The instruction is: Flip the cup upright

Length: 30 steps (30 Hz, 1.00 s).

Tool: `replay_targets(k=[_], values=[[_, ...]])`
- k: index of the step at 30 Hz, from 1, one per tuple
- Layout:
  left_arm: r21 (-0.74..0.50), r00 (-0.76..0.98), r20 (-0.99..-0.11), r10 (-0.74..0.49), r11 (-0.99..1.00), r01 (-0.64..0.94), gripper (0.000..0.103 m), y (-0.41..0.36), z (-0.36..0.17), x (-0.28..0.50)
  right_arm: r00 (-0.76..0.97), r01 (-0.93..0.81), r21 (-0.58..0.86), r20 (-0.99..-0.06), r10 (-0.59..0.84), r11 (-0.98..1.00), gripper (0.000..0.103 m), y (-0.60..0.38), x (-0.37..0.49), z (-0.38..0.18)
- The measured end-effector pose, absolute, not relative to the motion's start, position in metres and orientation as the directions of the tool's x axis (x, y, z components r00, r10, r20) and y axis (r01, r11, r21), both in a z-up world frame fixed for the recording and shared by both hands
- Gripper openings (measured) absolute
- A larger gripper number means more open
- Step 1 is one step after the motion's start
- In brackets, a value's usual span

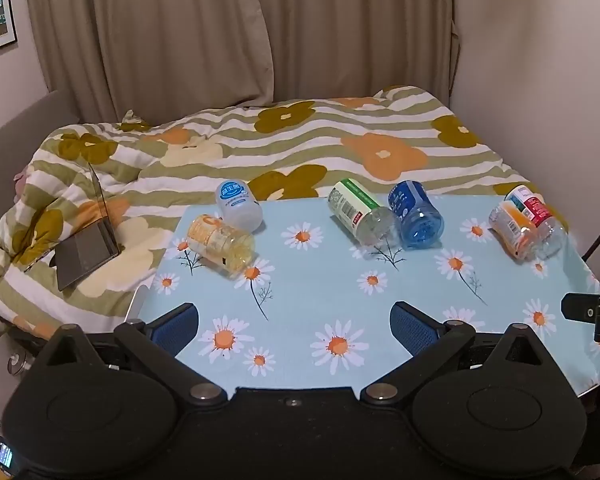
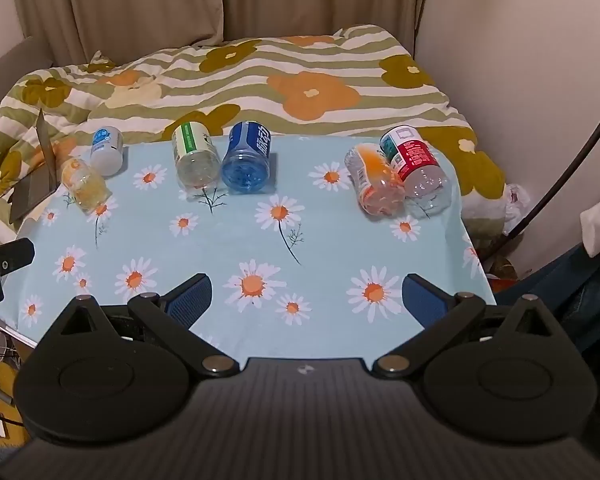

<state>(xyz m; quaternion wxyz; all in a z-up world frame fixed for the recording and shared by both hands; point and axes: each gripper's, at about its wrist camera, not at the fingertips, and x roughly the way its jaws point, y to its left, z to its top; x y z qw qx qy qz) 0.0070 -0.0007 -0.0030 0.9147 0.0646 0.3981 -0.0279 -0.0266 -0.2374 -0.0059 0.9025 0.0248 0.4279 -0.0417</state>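
Note:
Several cut-bottle cups lie on their sides along the far edge of the daisy tablecloth [image 1: 320, 288]. From left: a yellow cup [image 1: 220, 246] [image 2: 82, 184], a white cup with a blue label [image 1: 238, 205] [image 2: 107, 150], a green-labelled clear cup [image 1: 360, 212] [image 2: 194, 156], a blue cup [image 1: 416, 214] [image 2: 247, 158], an orange cup [image 1: 514, 230] [image 2: 374, 184] and a red-labelled cup [image 1: 538, 220] [image 2: 418, 176]. My left gripper [image 1: 294, 324] and my right gripper [image 2: 306, 300] are open and empty over the near part of the table, well short of the cups.
A bed with a striped flowered quilt [image 1: 300, 136] lies behind the table. A half-open laptop [image 1: 88, 244] rests on it at the left. Curtains [image 1: 220, 28] hang behind. A dark cable [image 2: 572, 152] runs down by the right wall.

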Motion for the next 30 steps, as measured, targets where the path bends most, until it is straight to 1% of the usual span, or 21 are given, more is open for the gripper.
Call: replay_targets(k=[2, 4, 9, 30], values=[[0.098, 0.678, -0.735, 0.003, 0.990, 0.101, 0.103, 0.000, 0.001, 0.015, 0.630, 0.095, 0.011, -0.775, -0.052, 0.995, 0.103, -0.237, -0.027, -0.006], [0.100, 0.702, -0.712, 0.002, 0.990, 0.099, 0.103, -0.001, -0.005, 0.003, 0.632, 0.093, 0.012, -0.773, -0.050, 0.996, 0.103, -0.237, -0.028, -0.006], [0.096, 0.714, -0.701, -0.012, 0.989, 0.112, 0.103, -0.004, -0.002, -0.002, 0.631, 0.103, 0.017, -0.774, -0.052, 0.994, 0.103, -0.243, -0.032, -0.011], [0.088, 0.706, -0.708, -0.016, 0.990, 0.110, 0.103, -0.004, 0.000, -0.002, 0.628, 0.095, 0.010, -0.776, -0.052, 0.995, 0.103, -0.241, -0.031, -0.007]])
